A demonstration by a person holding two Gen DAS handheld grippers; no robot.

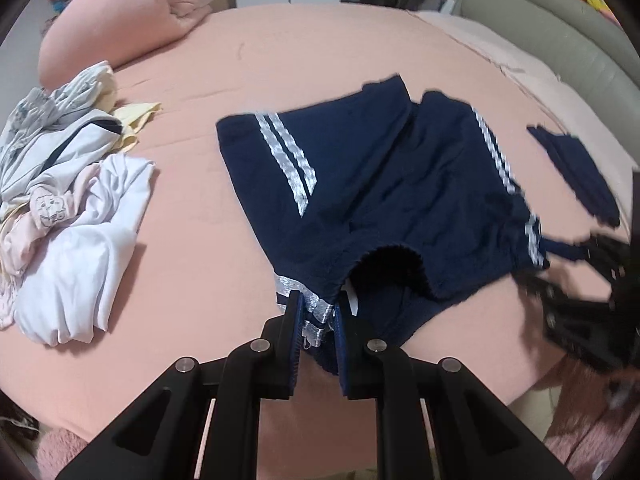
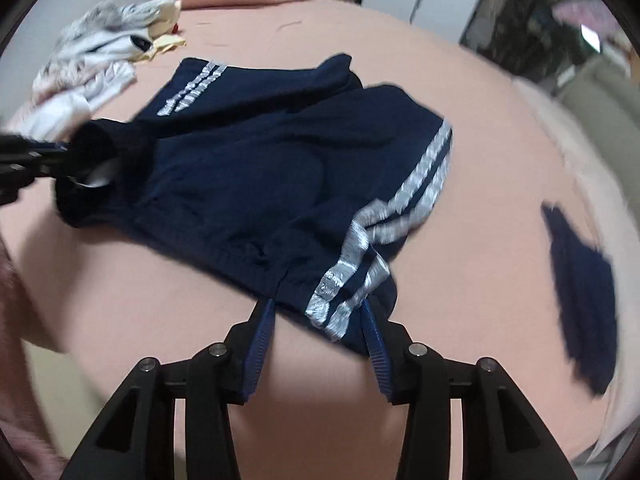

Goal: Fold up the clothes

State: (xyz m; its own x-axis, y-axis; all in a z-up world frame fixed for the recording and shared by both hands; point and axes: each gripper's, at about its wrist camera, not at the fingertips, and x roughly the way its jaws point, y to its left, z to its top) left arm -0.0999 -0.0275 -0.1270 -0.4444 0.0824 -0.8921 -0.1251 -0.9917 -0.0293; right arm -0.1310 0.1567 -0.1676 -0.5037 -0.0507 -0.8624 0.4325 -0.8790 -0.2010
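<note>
Left wrist view: the navy shorts [image 1: 360,184] lie spread on the bed [image 1: 200,260], legs pointing away from the camera and the waistband nearest it. The left gripper [image 1: 318,320] has its fingers [image 1: 294,320] closed on the waistband's left corner, where the white side stripes bunch up. The waistband runs across the view from that corner to the right, where the right gripper [image 1: 576,264] shows as a dark blur at the far corner; whether it grips cannot be read from here. A pile of clothes [image 1: 68,184], white, pale yellow and pink, sits well apart on the left. A smaller navy item [image 1: 576,176] lies near the shorts on the right, not touching them. A pink pillow [image 1: 116,24] is at the far end of the bed.

Right wrist view: the right gripper [image 2: 318,320] has its fingers [image 2: 260,336] spread apart, one on either side of the striped corner of the shorts [image 2: 256,168]. The cloth lies between them and over the right one, not pinched. The left gripper [image 2: 28,160] holds the opposite corner at far left. The shorts' long edge therefore runs between the two grippers, and the right one is nearest the loose corner. I judge that closing on that corner comes next, before any fold. The bed [image 2: 460,100] gives a soft, wide surface with free space beyond the shorts; the pile of clothes [image 2: 96,52] and the smaller navy item [image 2: 580,300] lie clear of the shorts.
</note>
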